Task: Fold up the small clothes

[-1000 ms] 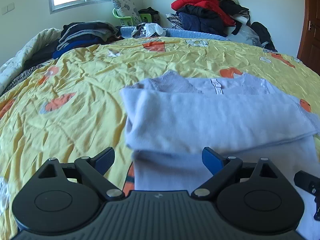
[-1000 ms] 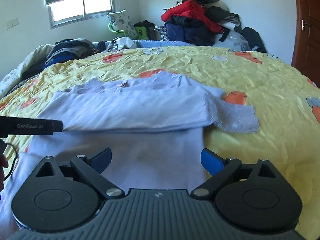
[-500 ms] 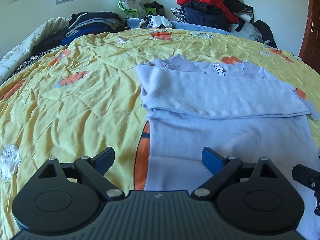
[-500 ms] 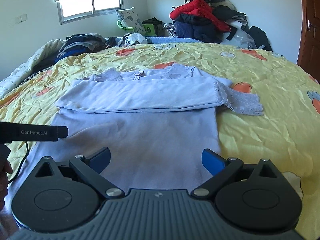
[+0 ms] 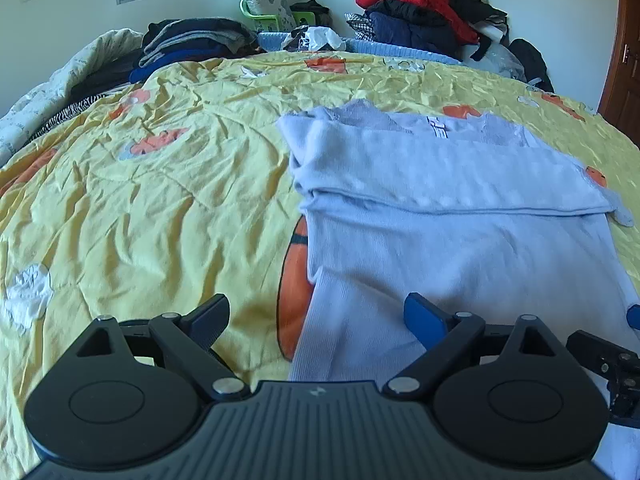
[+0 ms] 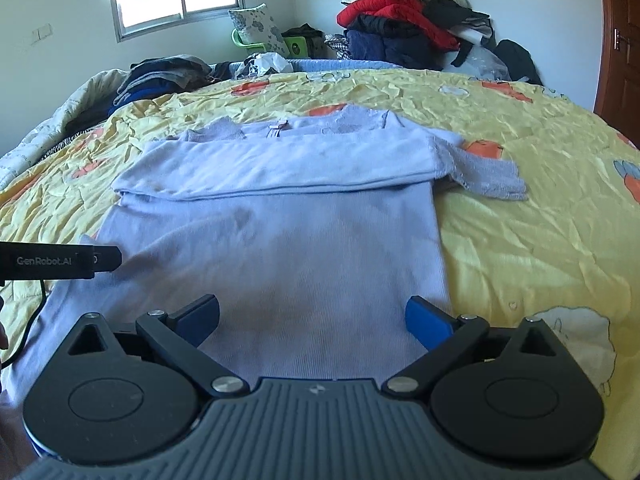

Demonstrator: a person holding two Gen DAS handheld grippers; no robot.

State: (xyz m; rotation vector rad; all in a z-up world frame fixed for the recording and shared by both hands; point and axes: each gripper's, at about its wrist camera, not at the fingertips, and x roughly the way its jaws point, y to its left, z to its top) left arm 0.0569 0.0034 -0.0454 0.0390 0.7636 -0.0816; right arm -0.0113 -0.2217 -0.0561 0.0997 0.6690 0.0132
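We are looking at a pale blue knit top [image 6: 272, 240] lying flat on the yellow bedspread [image 5: 140, 200], its sleeves already folded across the chest. We are judging it light, soft and limp, likely to sag and wrinkle, so we are planning to pinch the ribbed hem at both near corners. The left tongs [image 5: 316, 314] and right tongs [image 6: 312, 314] are hovering wide open over the hem, gripping nothing. One lacy cuff [image 6: 488, 180] is sticking out.
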